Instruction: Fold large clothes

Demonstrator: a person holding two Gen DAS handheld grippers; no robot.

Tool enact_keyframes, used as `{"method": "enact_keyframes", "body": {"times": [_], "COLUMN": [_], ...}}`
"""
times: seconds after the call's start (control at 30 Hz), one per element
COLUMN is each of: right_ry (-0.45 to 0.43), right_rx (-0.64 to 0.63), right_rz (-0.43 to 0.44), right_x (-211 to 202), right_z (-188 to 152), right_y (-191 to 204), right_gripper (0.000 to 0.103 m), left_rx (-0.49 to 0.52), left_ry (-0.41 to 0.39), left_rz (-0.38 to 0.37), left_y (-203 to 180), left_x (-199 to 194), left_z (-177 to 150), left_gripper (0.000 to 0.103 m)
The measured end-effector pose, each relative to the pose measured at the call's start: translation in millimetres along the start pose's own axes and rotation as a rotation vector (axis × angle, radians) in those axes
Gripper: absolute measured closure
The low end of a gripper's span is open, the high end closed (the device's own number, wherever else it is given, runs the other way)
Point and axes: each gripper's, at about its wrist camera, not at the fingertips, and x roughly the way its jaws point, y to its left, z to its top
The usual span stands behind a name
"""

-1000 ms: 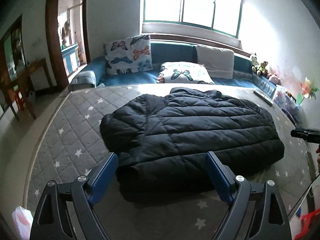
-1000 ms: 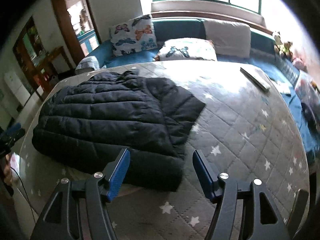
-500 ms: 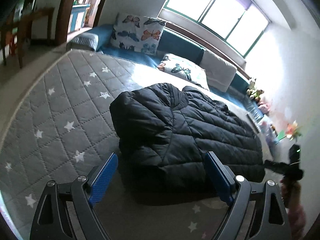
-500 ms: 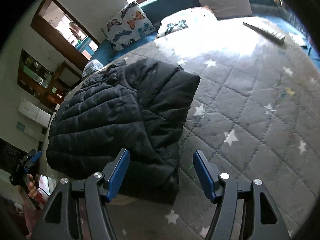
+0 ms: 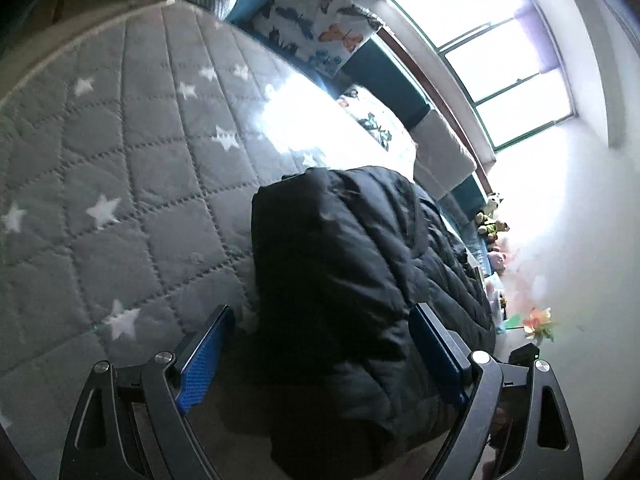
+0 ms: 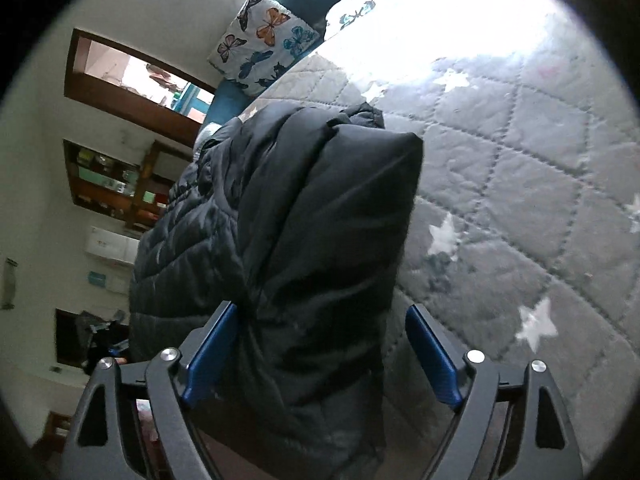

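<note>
A black quilted puffer jacket (image 5: 344, 280) lies on a grey star-patterned quilt (image 5: 120, 168). My left gripper (image 5: 320, 352) is open, its blue pads either side of the jacket's near left end, close above it. In the right wrist view the jacket (image 6: 312, 224) fills the centre. My right gripper (image 6: 320, 352) is open, its jaws astride the jacket's near right end; the left pad (image 6: 208, 356) touches the fabric. The other gripper shows small at each view's edge.
Butterfly-print pillows (image 5: 320, 40) and a grey cushion (image 5: 440, 152) line the teal headboard under a bright window (image 5: 492, 52). Soft toys (image 5: 492, 220) sit at the far right. A doorway (image 6: 132, 80) and wooden shelves (image 6: 116, 184) stand left of the bed.
Both grippers have dropped and tilted toward the two near ends of the jacket, which now sit between the open jaws. The jacket itself has not moved.
</note>
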Motion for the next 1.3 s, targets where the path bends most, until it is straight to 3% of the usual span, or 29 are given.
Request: {"method": "enact_keyframes", "body": {"times": [0.1,0.23,0.63,0.97,1.3], "right_ry": [0.007,0.038,0.09,0.086,0.099], "right_rx": [-0.017,-0.048,-0.122,-0.17,-0.124], "right_rz": [0.011,0.005,-0.034,0.003,0.054], "right_x": [1.6,4.8,16.3,20.5,18.2], "right_z": [0.6,3.4,13.1,13.8,20.5], "right_y": [4.1,11.8,25.3,43.7,18.3], "right_gripper": [0.005,0.004,0.0,0.0,0.0], "left_rx": [0.004,-0.018,-0.043,0.12,0.08], "left_ry": [0.014,0.037,0.182,0.171,0.247], "left_rz": [0.008,-0.038,-0.184,-0.173,-0.135], "left_y": [5.1,12.9,11.3,-31.2,-30.2], "left_x": [14.9,28.9,76.0,79.8,106.0], "left_z": [8.0,16.5,26.3,20.2,27.3], "left_gripper": [0.008,0.001,0.001,0.005,0.001]}}
